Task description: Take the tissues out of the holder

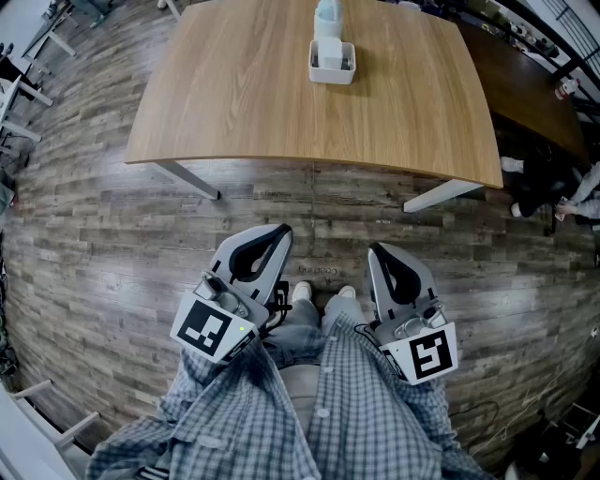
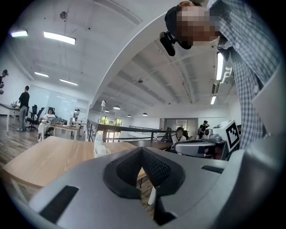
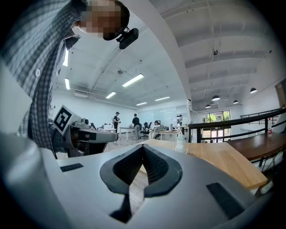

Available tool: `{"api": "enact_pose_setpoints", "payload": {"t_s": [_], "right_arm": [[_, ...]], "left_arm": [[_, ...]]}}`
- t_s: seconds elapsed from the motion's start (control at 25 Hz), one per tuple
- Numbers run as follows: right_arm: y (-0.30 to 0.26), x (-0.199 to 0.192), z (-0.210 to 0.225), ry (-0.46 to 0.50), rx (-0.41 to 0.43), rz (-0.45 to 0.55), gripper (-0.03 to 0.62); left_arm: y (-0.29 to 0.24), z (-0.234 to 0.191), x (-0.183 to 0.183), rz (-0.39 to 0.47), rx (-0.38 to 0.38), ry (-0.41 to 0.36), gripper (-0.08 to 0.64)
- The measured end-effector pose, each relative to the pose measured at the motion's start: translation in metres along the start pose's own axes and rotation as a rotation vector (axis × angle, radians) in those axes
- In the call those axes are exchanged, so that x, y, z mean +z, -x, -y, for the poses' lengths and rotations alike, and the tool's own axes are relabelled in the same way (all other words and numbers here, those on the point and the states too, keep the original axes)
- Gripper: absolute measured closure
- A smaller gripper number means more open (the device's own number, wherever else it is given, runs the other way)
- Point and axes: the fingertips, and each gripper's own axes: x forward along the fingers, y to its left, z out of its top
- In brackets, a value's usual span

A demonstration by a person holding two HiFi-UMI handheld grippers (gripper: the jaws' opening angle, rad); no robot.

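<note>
Two grippers were held close against the person's checked shirt [image 1: 314, 412], both well short of the table [image 1: 234, 103] and over the plank floor [image 1: 112, 244] on its near side. The left gripper [image 1: 279, 232] had its jaws together, the dark ribbed pads [image 2: 156, 167] meeting at the tip with nothing between them. The right gripper [image 1: 375, 251] was the same, jaws pressed together and empty. Both pointed roughly level toward the table, side by side and apart from each other. Just ahead of them, still short of the table's near edge, the tips of the person's white shoes [image 1: 302, 292] showed on the floor. On the table, toward its far edge and about midway along it, stood the white holder [image 1: 332, 64], with the tissues [image 1: 327, 17] standing upright out of its top. Neither gripper was anywhere near it. Past the table's right corner lay a darker table [image 1: 530, 94], and beyond the table's far side people sat and stood at desks [image 3: 134, 127]
</note>
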Motion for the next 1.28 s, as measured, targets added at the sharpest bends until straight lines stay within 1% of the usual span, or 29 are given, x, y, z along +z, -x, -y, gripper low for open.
{"api": "enact_pose_setpoints", "payload": {"t_s": [0.24, 0.52, 0.72, 0.84, 0.96, 1.04, 1.08, 1.2, 1.28], "right_arm": [[-0.009, 0.002, -0.006, 0.018, -0.016, 0.0, 0.581], [-0.016, 0.006, -0.004, 0.018, -0.042, 0.004, 0.581], [-0.02, 0.008, -0.003, 0.016, -0.076, 0.009, 0.581], [-0.02, 0.007, 0.001, 0.008, -0.117, 0.02, 0.581], [-0.018, 0.007, 0.003, 0.013, -0.161, 0.034, 0.581], [-0.016, 0.007, 0.002, 0.015, -0.179, 0.034, 0.581], [-0.014, 0.006, 0.001, 0.018, -0.189, 0.032, 0.581], [-0.007, 0.004, 0.0, 0.021, -0.212, 0.021, 0.581], [0.0, 0.003, 0.0, -0.018, -0.221, 0.024, 0.581]], "left_arm": [[0.003, -0.01, 0.005, 0.026, -0.013, 0.003, 0.554], [0.008, -0.018, 0.004, 0.025, -0.014, 0.008, 0.554], [0.016, -0.022, 0.009, 0.042, -0.009, -0.014, 0.554], [0.023, -0.025, 0.008, 0.038, -0.003, -0.028, 0.554], [0.029, -0.028, 0.011, 0.059, 0.0, -0.04, 0.554], [0.033, -0.029, 0.016, 0.092, 0.0, -0.051, 0.554], [0.034, -0.03, 0.015, 0.09, 0.0, -0.051, 0.554], [0.039, -0.028, 0.007, 0.042, -0.003, -0.037, 0.554], [0.041, -0.025, 0.003, 0.028, -0.004, -0.032, 0.554]]}}
